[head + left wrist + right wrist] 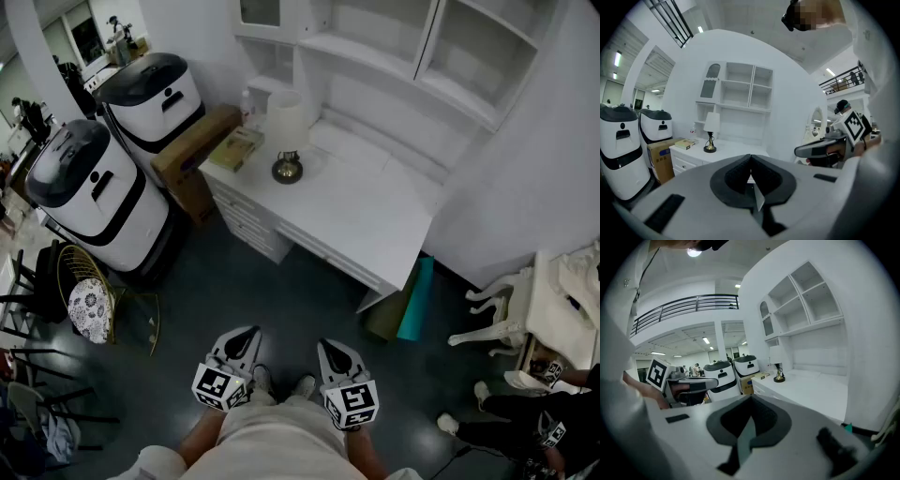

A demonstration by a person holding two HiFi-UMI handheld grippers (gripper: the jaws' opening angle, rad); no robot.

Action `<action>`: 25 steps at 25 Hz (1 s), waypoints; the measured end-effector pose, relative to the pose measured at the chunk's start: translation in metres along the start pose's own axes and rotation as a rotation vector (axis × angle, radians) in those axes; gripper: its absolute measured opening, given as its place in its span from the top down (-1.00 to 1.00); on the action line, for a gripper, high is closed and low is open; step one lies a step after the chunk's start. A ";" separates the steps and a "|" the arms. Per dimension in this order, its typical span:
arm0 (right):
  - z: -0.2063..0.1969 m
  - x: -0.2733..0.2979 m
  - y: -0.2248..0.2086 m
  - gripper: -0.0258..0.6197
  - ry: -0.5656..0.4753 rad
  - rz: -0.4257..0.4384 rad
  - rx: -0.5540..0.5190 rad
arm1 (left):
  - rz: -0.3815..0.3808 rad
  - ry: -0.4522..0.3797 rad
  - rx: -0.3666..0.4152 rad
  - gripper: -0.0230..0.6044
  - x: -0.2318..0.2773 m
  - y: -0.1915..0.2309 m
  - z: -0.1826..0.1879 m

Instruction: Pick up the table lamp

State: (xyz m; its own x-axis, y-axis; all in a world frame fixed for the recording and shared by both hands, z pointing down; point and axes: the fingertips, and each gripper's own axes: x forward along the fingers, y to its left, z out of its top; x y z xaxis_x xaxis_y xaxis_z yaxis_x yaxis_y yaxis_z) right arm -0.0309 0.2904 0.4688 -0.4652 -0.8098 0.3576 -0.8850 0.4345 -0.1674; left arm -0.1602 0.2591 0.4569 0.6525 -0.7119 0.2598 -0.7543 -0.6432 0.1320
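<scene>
The person is wearing a pale, loose top (272,441) and white sneakers (262,379). The left tongs (246,332) and right tongs (330,345) are showing light grey, tapering shells with black ribbed pads (736,176), each carrying a white cube (220,386) printed with black square markers.

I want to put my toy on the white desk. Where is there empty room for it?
The white desk is bare across its middle and right end, from the lamp over to the wall. The left end is crowded: the lamp, a book and a small bottle sit close together there.
</scene>
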 end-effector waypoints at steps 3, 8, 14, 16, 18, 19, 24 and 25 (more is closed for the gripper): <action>-0.003 -0.010 0.011 0.89 -0.001 0.009 -0.002 | 0.000 0.008 0.002 0.89 -0.011 -0.008 -0.005; -0.007 -0.024 0.015 0.89 -0.007 0.008 0.001 | 0.010 0.006 -0.002 0.89 -0.018 -0.014 -0.008; -0.010 -0.037 0.005 0.89 -0.042 0.012 0.069 | 0.045 0.008 -0.002 0.89 -0.018 -0.023 -0.010; -0.012 -0.038 0.000 0.88 -0.042 0.009 0.074 | 0.055 0.006 -0.004 0.89 -0.019 -0.025 -0.009; -0.015 -0.038 -0.003 0.88 -0.036 0.009 0.079 | 0.062 0.008 -0.008 0.89 -0.020 -0.027 -0.010; -0.016 -0.038 -0.004 0.88 -0.036 0.010 0.081 | 0.065 0.012 -0.008 0.89 -0.022 -0.027 -0.011; -0.011 -0.035 -0.005 0.88 -0.086 0.019 0.091 | 0.076 0.030 -0.012 0.89 -0.021 -0.020 -0.019; -0.010 -0.033 -0.005 0.89 -0.091 0.020 0.093 | 0.074 0.034 -0.012 0.89 -0.019 -0.019 -0.021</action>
State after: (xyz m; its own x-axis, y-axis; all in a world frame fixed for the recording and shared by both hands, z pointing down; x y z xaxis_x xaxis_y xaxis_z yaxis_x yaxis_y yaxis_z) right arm -0.0105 0.3191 0.4673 -0.4789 -0.8356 0.2693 -0.8716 0.4160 -0.2593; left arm -0.1601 0.2907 0.4697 0.5922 -0.7471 0.3020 -0.8013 -0.5855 0.1229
